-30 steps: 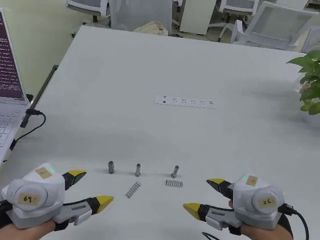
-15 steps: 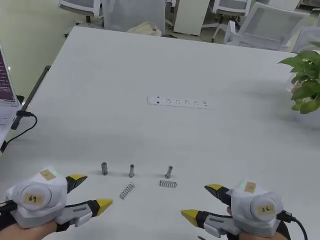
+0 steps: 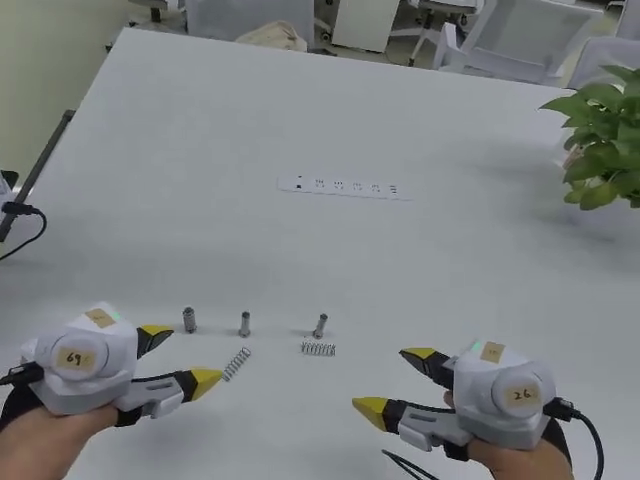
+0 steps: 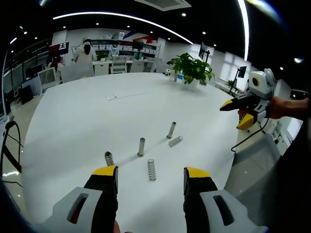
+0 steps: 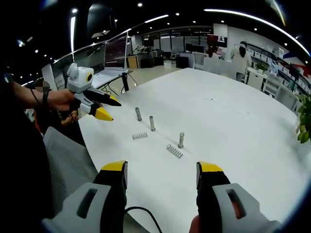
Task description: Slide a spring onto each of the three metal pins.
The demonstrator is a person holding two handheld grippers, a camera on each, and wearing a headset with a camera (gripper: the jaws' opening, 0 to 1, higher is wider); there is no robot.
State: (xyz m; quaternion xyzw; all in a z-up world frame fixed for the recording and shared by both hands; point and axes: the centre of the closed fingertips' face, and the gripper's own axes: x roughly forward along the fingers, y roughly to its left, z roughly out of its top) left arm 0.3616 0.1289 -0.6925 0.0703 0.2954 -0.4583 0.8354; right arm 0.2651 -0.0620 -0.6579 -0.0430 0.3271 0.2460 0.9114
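Head view: left gripper point(image 3: 183, 354) and right gripper point(image 3: 389, 381) hang low over the near edge of the white table point(image 3: 300, 120), both with jaws spread and nothing between them. Three metal pins stand upright in a row. The leftmost pin point(image 3: 189, 320) looks wrapped in a coil; the middle pin point(image 3: 244, 323) and right pin point(image 3: 320, 326) are bare. The left spring point(image 3: 236, 363) lies slanted near the middle pin. The right spring point(image 3: 318, 349) lies flat just beside the right pin. Power strip point(image 3: 344, 187) mid-table. Potted plant point(image 3: 600, 150) at the right edge. Office chairs point(image 3: 500, 45) beyond.

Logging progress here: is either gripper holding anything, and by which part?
Nothing is held. The left gripper and right gripper are open, empty; the left spring and right spring lie on the table.
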